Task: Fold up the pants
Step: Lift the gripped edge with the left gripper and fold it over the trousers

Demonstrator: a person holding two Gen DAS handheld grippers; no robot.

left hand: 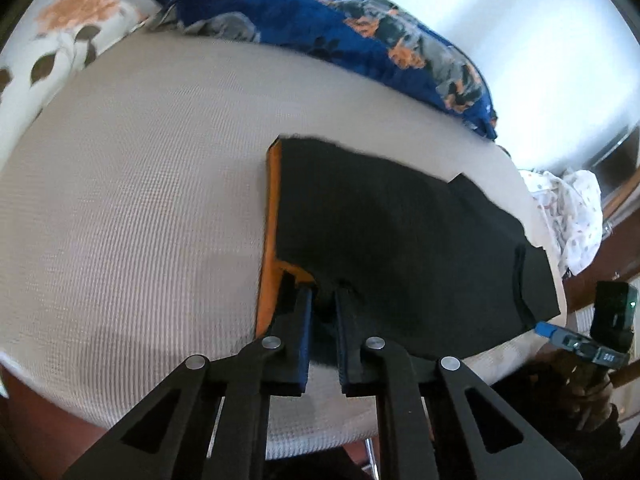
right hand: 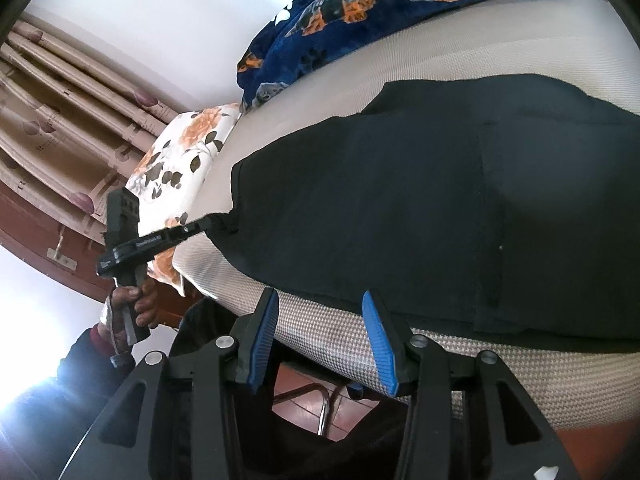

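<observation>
Black pants [left hand: 384, 236] with an orange waistband [left hand: 272, 216] lie folded on the beige bed cover [left hand: 132, 208]. My left gripper [left hand: 325, 300] is shut on the near edge of the pants by the waistband. In the right wrist view the pants [right hand: 420, 192] spread across the bed, and the left gripper [right hand: 208, 222] shows pinching their left end. My right gripper [right hand: 320, 300] is open and empty, just short of the pants' near edge at the bed's front rim. It also shows at the far right of the left wrist view [left hand: 576, 340].
A navy floral blanket [left hand: 344, 28] lies bunched along the far side of the bed. A white floral pillow [right hand: 180, 160] sits at one end. A pale patterned cloth [left hand: 572, 216] lies at the other end. Curtains [right hand: 60, 120] hang beyond the pillow. The tiled floor [right hand: 308, 404] shows below the bed's front edge.
</observation>
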